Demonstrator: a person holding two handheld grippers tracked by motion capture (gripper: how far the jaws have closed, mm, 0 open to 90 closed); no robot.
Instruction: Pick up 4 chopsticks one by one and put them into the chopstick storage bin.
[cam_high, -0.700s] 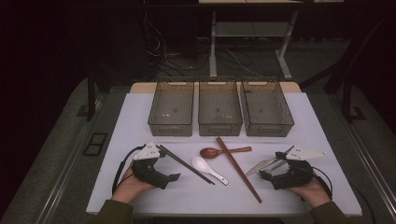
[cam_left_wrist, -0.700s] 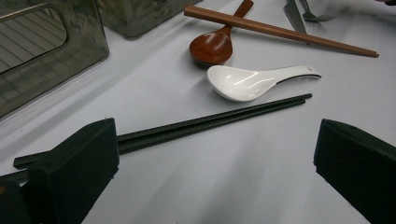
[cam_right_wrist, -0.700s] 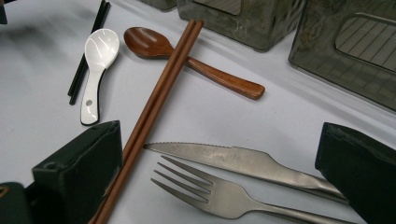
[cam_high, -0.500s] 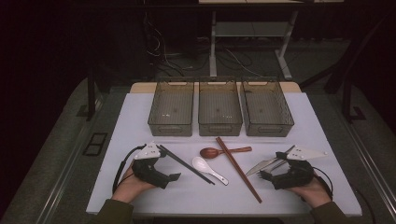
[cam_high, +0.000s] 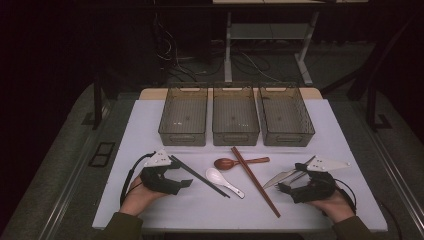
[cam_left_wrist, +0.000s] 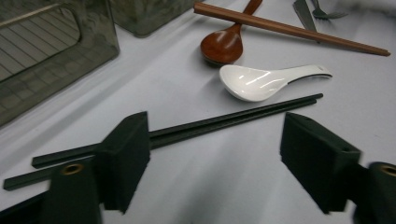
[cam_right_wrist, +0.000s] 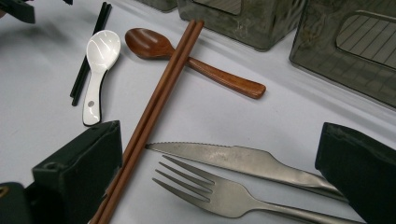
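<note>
Fingers (cam_left_wrist: 130, 158) of both grippers gape wide, holding nothing, unmoved since before beside black chopsticks (cam_left_wrist: 224, 119) and knife (cam_right_wrist: 243, 161).

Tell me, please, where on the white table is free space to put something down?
The white table is bare left of the left smoky plastic bin, right of the right smoky bin, and along the near edge between the two hands. The middle is crowded: black chopsticks, white ceramic spoon, brown wooden spoon, brown wooden chopsticks, steel knife.
</note>
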